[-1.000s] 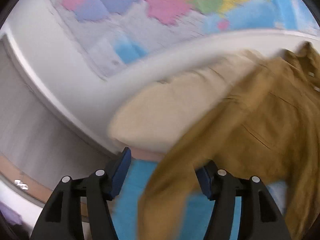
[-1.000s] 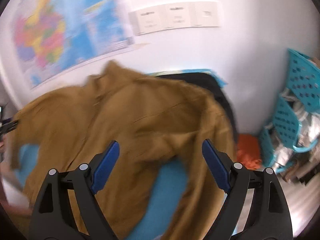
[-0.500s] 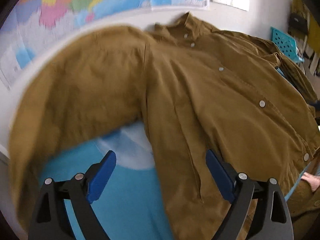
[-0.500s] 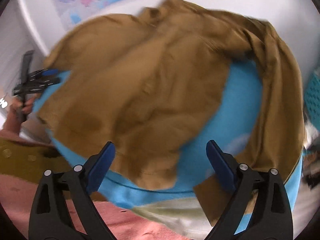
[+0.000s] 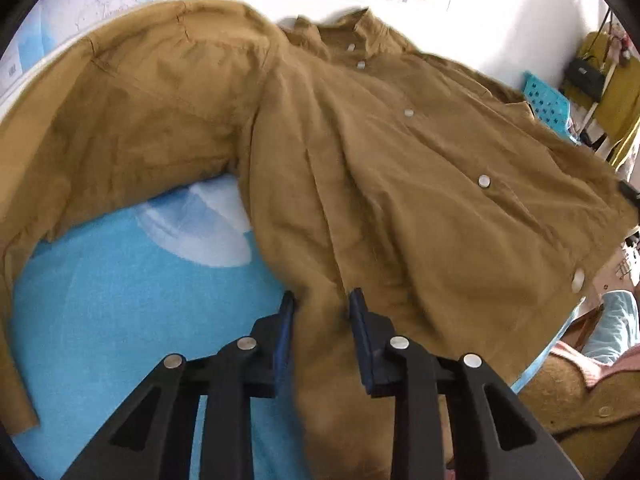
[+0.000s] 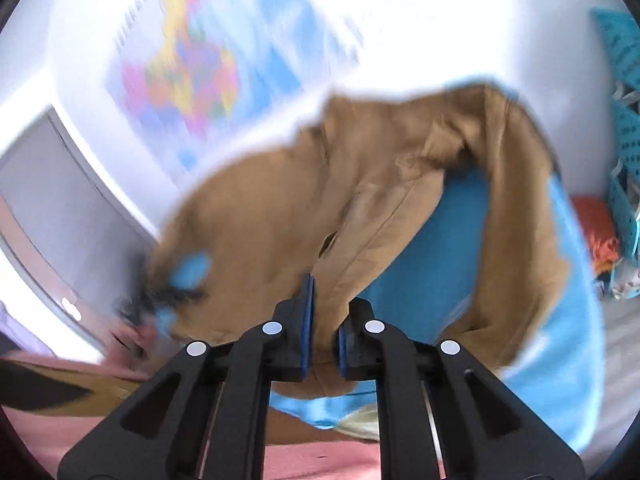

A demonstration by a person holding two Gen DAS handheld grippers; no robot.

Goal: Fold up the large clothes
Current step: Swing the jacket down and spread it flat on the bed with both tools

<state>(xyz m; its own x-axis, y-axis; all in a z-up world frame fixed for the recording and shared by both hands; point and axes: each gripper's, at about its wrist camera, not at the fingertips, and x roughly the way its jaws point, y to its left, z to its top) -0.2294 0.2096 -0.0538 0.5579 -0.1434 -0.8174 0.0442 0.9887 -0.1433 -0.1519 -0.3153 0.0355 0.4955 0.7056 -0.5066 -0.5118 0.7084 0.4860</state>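
Both grippers, spread wide a moment ago, are now narrowed on the brown shirt (image 5: 360, 168): left gripper (image 5: 322, 304) closing around its hem, right gripper (image 6: 325, 300) clamped on a fold. Shirt is spread across a blue cloth (image 5: 132, 312). No writing is legible on the wall map (image 6: 188, 76).

One brown shirt (image 5: 360, 168) with six visible buttons (image 5: 484, 181), one blue sheet (image 5: 120, 300), one wall map (image 6: 188, 80).

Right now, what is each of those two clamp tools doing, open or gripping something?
Left tool: closing, brown shirt hem between its pads.
Right tool: shut on the brown shirt's edge.
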